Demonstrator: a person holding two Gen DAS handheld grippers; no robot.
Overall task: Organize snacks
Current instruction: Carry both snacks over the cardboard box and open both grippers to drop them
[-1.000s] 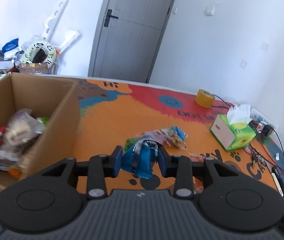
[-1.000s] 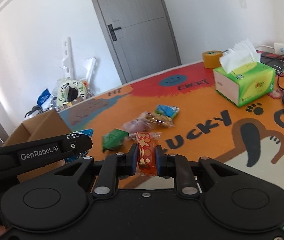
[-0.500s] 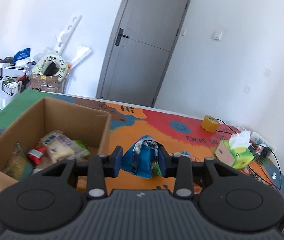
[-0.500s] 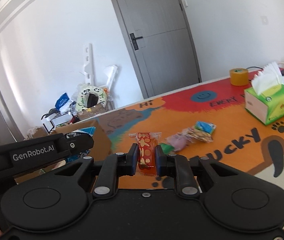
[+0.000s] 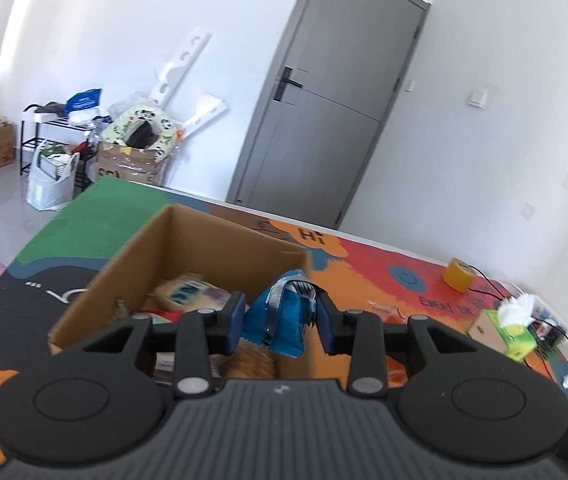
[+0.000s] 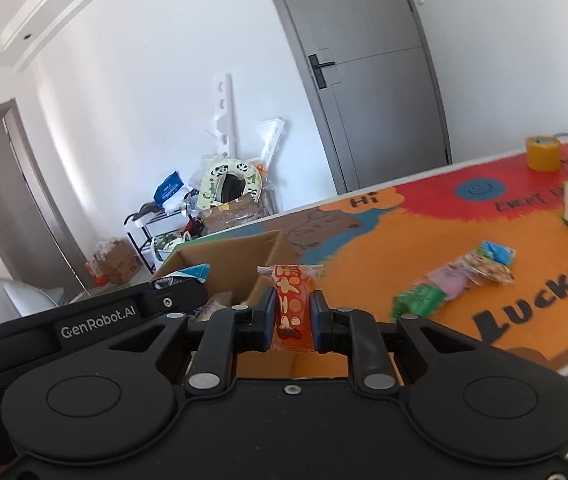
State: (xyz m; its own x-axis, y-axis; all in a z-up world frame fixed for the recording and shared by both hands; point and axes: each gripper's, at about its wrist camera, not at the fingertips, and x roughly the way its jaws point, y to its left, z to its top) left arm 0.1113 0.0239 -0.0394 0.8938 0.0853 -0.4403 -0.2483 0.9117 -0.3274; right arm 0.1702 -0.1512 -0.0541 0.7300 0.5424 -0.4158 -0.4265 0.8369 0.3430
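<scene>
Orange play mat reads "Hi" and "LUCKY"; cardboard box sits on it.
Left gripper pinches blue snack packet over the box; right gripper clamps red snack packet beside it; "GenRobot.AI" shows.

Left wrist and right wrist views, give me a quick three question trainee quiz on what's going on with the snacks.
1. True or false: the left tool grips a blue packet.
2. What does the right tool hold? A) tape roll B) red-orange packet C) tissue box
3. Fill in: snacks already lie inside the cardboard ____.

Key: 1 true; 2 B; 3 box.
</scene>
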